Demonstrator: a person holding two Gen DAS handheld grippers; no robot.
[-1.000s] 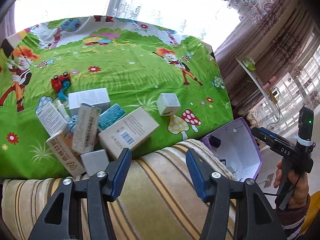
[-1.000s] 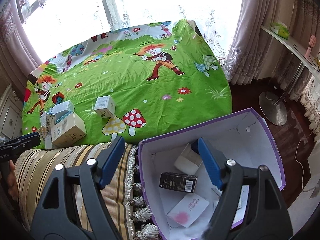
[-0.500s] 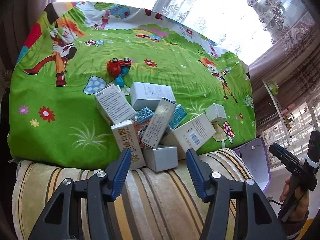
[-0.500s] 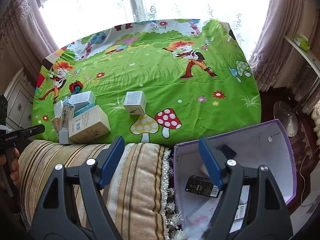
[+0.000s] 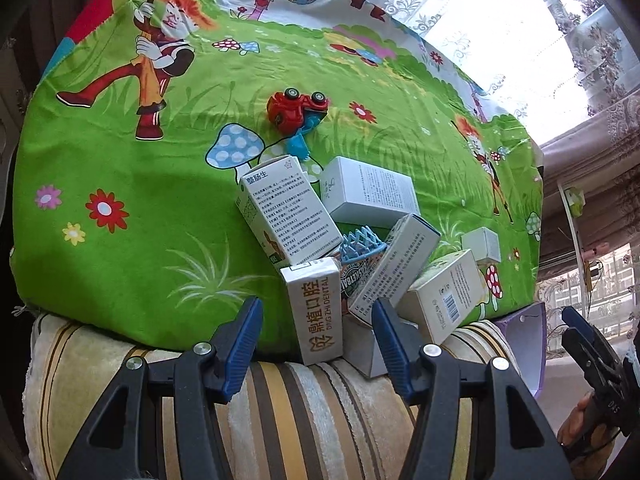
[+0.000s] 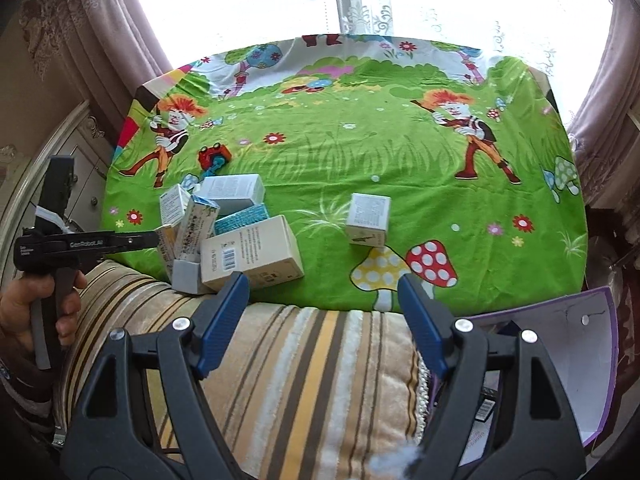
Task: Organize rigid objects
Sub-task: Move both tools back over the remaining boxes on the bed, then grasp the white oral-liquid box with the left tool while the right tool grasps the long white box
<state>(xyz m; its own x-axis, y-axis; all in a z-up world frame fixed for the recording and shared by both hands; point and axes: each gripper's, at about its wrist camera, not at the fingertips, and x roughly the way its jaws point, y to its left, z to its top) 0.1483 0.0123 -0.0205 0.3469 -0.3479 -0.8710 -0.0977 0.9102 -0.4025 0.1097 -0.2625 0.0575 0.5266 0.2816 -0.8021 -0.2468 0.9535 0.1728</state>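
Note:
A pile of cardboard boxes lies at the near edge of the green cartoon sheet [image 5: 120, 184]. It includes a white dental box [image 5: 316, 308], a barcode box [image 5: 444, 296] and a blue spiked piece [image 5: 360, 244]. My left gripper [image 5: 316, 320] hangs open just in front of the pile, and the dental box shows between its fingertips, apart from both pads. My right gripper [image 6: 322, 292] stands open over the striped cushion [image 6: 304, 380] with nothing between its fingers. A lone small box [image 6: 368, 218] sits apart to the right of the pile's barcode box [image 6: 248, 252].
A red toy car [image 5: 296, 110] lies upturned beyond the pile. A purple-edged white box [image 6: 568, 352] with a few packages inside stands low at the right, off the cushion. A hand [image 6: 24, 304] holds the left gripper at the left edge. Curtains and a bright window lie behind.
Both grippers have swung left. The pile has come closer and centred in the left wrist view. The purple-edged box has slid to the right edge of both views. Neither jaw opening changed.

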